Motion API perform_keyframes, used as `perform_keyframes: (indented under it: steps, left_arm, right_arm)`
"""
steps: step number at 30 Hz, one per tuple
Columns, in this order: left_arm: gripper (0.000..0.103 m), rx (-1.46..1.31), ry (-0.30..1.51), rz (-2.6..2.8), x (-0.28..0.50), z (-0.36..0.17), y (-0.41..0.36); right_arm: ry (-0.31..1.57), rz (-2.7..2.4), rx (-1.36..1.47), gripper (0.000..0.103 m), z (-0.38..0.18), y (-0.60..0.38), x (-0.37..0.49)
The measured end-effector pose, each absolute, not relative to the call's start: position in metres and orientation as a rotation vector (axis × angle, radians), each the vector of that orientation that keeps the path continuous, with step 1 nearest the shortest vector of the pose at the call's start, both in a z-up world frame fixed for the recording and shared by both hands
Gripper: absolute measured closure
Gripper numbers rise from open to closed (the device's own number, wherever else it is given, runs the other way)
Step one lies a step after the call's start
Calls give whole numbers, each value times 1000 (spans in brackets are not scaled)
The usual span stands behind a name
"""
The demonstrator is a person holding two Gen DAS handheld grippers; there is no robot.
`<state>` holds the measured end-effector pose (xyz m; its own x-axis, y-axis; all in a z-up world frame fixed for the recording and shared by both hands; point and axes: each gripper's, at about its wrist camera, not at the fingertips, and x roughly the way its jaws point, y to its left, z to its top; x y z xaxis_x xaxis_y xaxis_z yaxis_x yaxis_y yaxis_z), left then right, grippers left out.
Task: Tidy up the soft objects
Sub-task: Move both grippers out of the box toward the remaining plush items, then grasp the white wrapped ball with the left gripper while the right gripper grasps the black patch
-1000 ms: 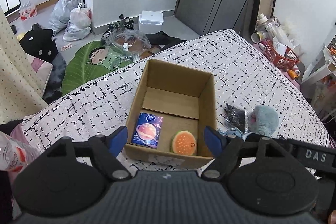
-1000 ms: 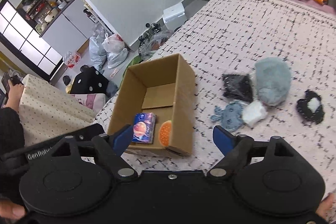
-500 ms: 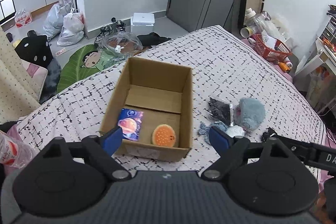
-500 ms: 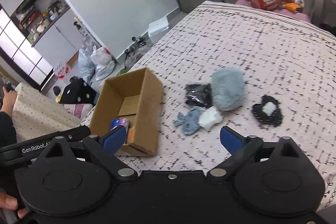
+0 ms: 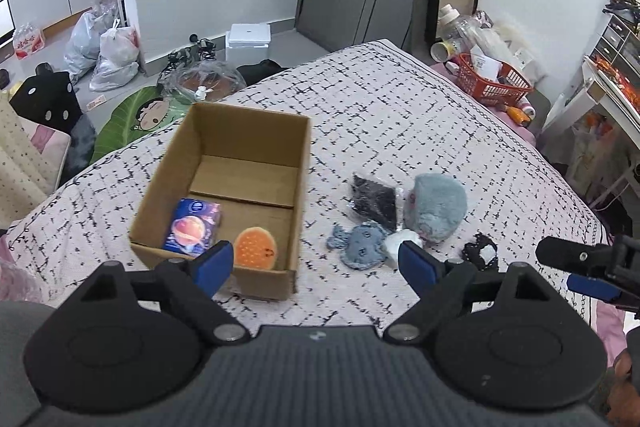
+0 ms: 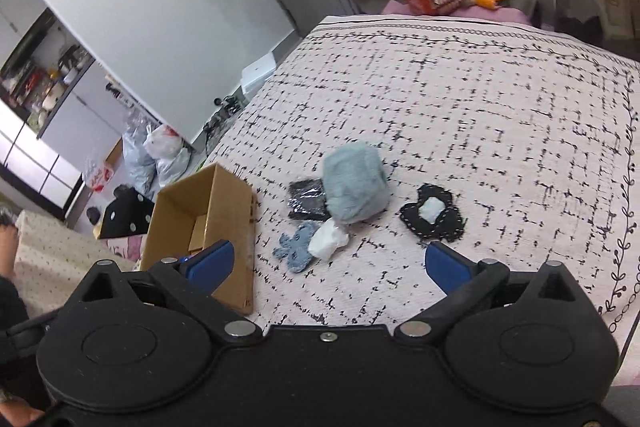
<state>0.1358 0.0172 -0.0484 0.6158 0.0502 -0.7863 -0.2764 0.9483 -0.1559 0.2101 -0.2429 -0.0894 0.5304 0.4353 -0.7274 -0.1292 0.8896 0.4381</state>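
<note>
Since the earlier frames both views have been swung away from the cardboard box (image 5: 224,187) toward the loose pile on the bed (image 6: 500,99), and the jaws of both tools have just been opening with nothing between them. The left hand-held gripper (image 5: 310,263) is held wide and empty over the box's near corner; the right hand-held gripper (image 6: 326,261) is spread wide and empty just short of the pile.

A fluffy grey-blue plush (image 6: 354,189) is judged light and very compressible, best pinched across its middle, where the pile will give. The flat blue felt animal (image 6: 298,247) and the black felt piece with a pale centre (image 6: 432,213) are judged limp and thin, so an edge must be lifted off the quilt. A crumpled white wad (image 6: 329,242) lies on the felt animal, and a black item in a clear bag (image 6: 306,199), probably slippery, is tucked against the plush; either could be dragged along.

Inside the box a blue packet (image 5: 194,227) and an orange sponge-like round (image 5: 255,247) already lie at the near end, with the far end bare. A red basket (image 5: 494,79) stands well apart.
</note>
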Motion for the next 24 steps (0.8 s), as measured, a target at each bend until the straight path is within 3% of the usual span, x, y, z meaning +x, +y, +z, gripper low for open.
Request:
perform_keyframes:
  steps: [17,24]
  left_arm:
    - [15,-313,884,146,167,-65,-24]
    - [23,-355,918,130,187,-92,-33]
  right_arm:
    - [958,226,417,1,-110,-274,248]
    - [1016,199,470,14,-136,-283,262]
